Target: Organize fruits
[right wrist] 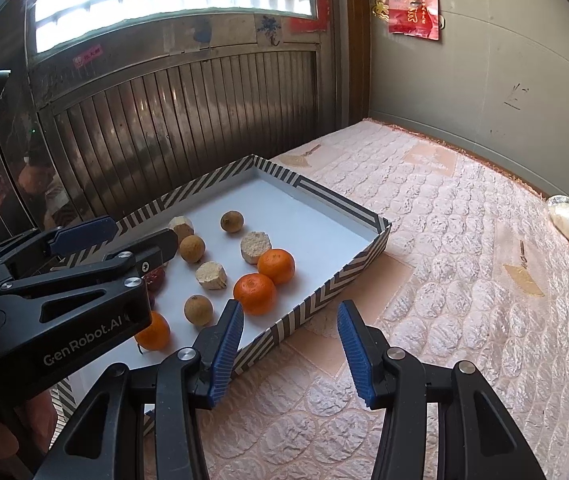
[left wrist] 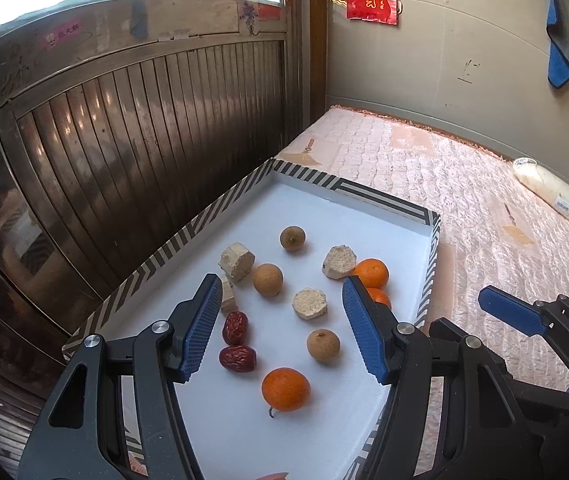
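A shallow tray with a striped rim lies on a mattress. On its white floor are three oranges, three brown longans, two red dates and several beige cut chunks. My left gripper hovers open above the tray's near half, gripping nothing. My right gripper is open and empty over the mattress, just outside the tray's right rim. One of its blue pads shows in the left wrist view.
The pink quilted mattress spreads to the right of the tray. A dark slatted wooden door runs close along the tray's left side. A plastic-wrapped white bundle lies at the mattress's far right edge by the wall.
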The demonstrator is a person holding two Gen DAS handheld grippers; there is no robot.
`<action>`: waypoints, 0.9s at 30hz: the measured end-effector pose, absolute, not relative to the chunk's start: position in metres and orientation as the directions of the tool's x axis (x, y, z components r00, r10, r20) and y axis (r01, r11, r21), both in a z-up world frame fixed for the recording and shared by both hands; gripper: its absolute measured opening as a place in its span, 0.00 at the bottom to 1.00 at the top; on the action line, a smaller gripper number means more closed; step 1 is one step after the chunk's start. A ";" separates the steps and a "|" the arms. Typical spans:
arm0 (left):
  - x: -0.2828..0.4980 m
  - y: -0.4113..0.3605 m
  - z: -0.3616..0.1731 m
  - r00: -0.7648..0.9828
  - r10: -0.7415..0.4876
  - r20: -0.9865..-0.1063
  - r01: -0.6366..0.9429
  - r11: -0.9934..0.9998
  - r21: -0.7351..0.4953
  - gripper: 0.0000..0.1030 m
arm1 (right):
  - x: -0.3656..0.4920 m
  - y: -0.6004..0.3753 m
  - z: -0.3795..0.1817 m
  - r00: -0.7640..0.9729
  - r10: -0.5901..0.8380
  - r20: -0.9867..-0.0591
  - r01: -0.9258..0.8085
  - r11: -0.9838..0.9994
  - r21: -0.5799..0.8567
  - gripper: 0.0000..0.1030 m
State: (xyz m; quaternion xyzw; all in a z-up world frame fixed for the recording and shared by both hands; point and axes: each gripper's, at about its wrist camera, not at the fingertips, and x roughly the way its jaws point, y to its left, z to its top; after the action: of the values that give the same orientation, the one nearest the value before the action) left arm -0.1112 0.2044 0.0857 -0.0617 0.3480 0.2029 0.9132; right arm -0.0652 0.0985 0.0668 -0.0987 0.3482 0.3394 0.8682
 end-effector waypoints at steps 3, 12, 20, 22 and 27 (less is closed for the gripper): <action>-0.111 0.205 0.086 0.675 0.327 -0.661 -0.414 0.910 0.027 0.61 | -0.065 0.099 0.067 0.527 0.521 -0.672 -0.658 0.750 0.066 0.46; -0.112 0.207 0.085 0.674 0.328 -0.662 -0.419 0.908 0.023 0.61 | -0.066 0.102 0.066 0.523 0.521 -0.675 -0.661 0.748 0.064 0.46; -0.111 0.209 0.085 0.673 0.332 -0.662 -0.423 0.906 0.024 0.61 | -0.067 0.103 0.065 0.521 0.519 -0.677 -0.661 0.747 0.064 0.46; -0.111 0.209 0.085 0.673 0.334 -0.660 -0.423 0.906 0.028 0.61 | -0.066 0.103 0.065 0.519 0.519 -0.680 -0.661 0.747 0.066 0.46; -0.110 0.209 0.085 0.676 0.342 -0.652 -0.425 0.905 0.034 0.61 | -0.066 0.103 0.064 0.520 0.517 -0.680 -0.659 0.750 0.066 0.46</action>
State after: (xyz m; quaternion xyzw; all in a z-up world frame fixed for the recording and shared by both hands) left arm -0.1105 0.2093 0.0846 -0.0604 0.3432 0.2100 0.9135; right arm -0.0657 0.1028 0.0643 -0.1003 0.3536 0.3394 0.8659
